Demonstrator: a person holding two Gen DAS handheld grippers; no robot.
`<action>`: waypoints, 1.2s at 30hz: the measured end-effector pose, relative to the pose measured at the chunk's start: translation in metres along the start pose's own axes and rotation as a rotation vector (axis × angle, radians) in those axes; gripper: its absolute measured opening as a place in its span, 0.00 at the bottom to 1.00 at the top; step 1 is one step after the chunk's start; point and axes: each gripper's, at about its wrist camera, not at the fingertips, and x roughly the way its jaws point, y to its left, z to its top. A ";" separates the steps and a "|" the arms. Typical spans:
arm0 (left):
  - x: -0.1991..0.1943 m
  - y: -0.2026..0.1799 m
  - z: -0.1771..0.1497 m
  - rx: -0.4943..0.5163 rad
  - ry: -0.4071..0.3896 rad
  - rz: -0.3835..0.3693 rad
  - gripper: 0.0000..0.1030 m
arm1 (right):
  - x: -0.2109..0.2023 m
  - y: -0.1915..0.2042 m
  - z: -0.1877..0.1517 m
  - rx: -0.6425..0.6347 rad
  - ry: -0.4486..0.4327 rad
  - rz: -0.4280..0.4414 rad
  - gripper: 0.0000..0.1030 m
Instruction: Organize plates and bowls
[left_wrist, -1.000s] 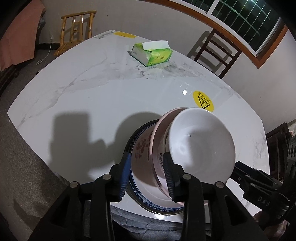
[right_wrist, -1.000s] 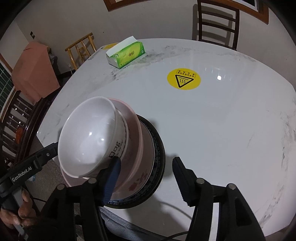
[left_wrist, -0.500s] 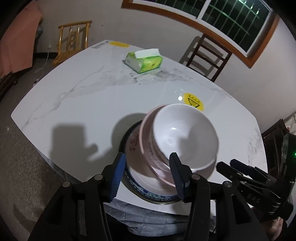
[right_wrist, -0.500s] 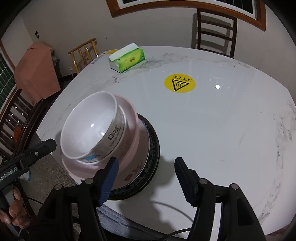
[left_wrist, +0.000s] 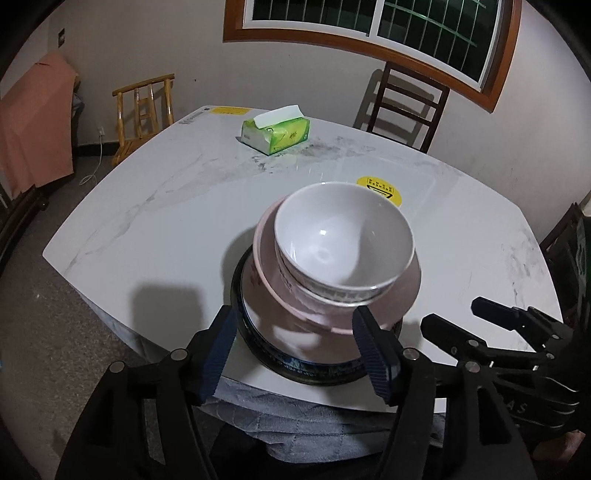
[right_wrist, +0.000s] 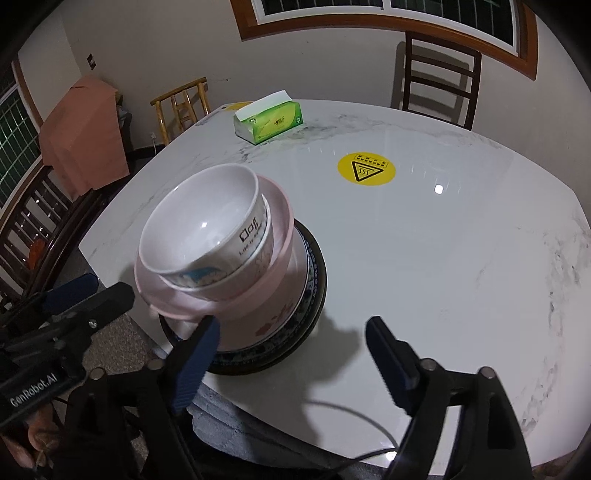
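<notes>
A white bowl sits nested in a pink bowl, which rests on a white flowered plate atop a dark blue-rimmed plate near the table's front edge. The stack also shows in the right wrist view: white bowl, pink bowl, dark plate. My left gripper is open and empty, just in front of the stack. My right gripper is open and empty, at the stack's front right side.
A green tissue box lies at the far side of the white marble table. A yellow warning sticker is behind the stack. Chairs stand around the table, one dark and one yellow.
My left gripper let go of the bowls and pulled back from the stack with its jaws wider apart. My right gripper also drew back a little. The stack stayed on the table.
</notes>
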 end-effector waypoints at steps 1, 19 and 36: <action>0.000 -0.001 -0.001 -0.001 -0.002 0.005 0.66 | -0.001 -0.001 0.000 0.002 -0.002 0.001 0.83; 0.001 -0.009 -0.014 -0.006 -0.011 0.069 0.72 | -0.002 -0.004 -0.020 -0.018 0.010 -0.040 0.83; 0.007 -0.014 -0.015 0.008 0.006 0.088 0.73 | -0.002 -0.003 -0.021 -0.029 0.011 -0.030 0.83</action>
